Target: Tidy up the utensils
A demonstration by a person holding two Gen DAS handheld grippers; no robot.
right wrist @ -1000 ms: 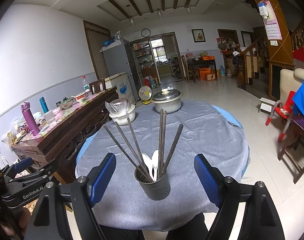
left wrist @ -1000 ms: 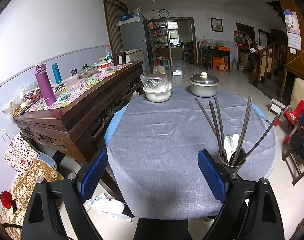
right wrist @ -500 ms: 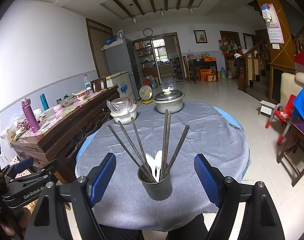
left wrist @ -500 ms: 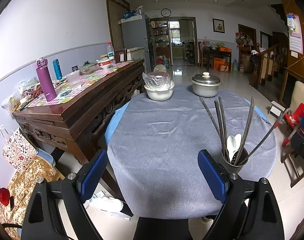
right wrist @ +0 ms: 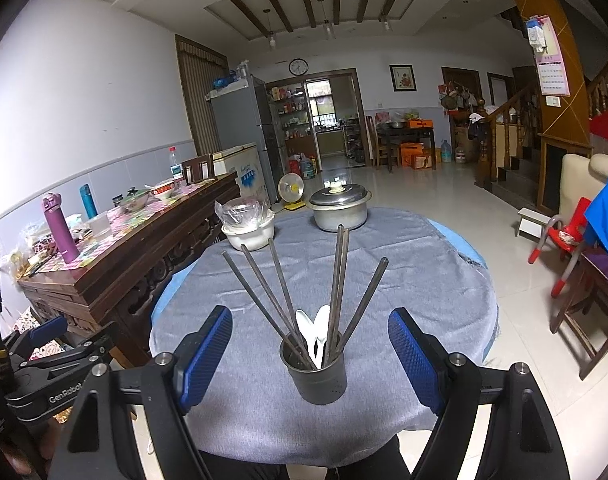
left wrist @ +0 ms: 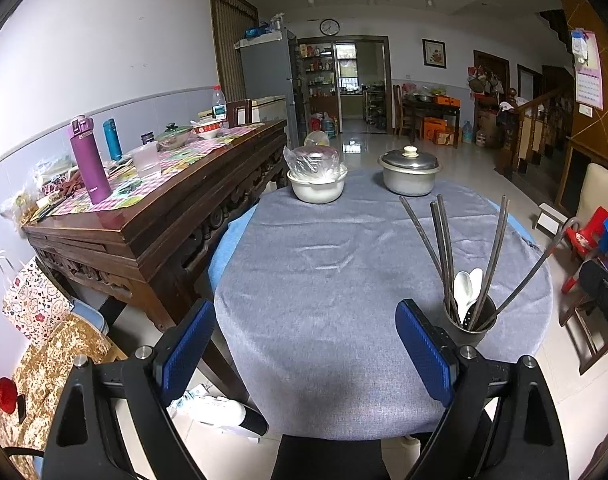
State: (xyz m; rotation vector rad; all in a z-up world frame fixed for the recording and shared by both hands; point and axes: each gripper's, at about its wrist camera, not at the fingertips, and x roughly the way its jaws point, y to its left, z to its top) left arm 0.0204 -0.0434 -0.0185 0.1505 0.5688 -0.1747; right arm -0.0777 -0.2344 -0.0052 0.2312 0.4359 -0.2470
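A dark metal utensil cup (right wrist: 315, 372) stands near the front edge of the round table with the grey cloth (right wrist: 424, 280). It holds several dark chopsticks (right wrist: 340, 280) and two white spoons (right wrist: 318, 330). My right gripper (right wrist: 310, 346) is open and empty, its jaws wide on either side of the cup, not touching it. In the left wrist view the cup (left wrist: 470, 326) stands just right of my open, empty left gripper (left wrist: 304, 344), which hovers over the table's front edge. The left gripper also shows in the right wrist view (right wrist: 59, 364) at the lower left.
A lidded metal pot (left wrist: 410, 174) and a white bowl under plastic wrap (left wrist: 316, 186) stand at the table's far side. A dark wooden sideboard (left wrist: 155, 216) with bottles and dishes runs along the left. Chairs (right wrist: 572, 272) stand to the right.
Both views have tilted up and pulled back a little, so the cup sits lower in the right wrist view. Both grippers stay open; nothing on the table has moved.
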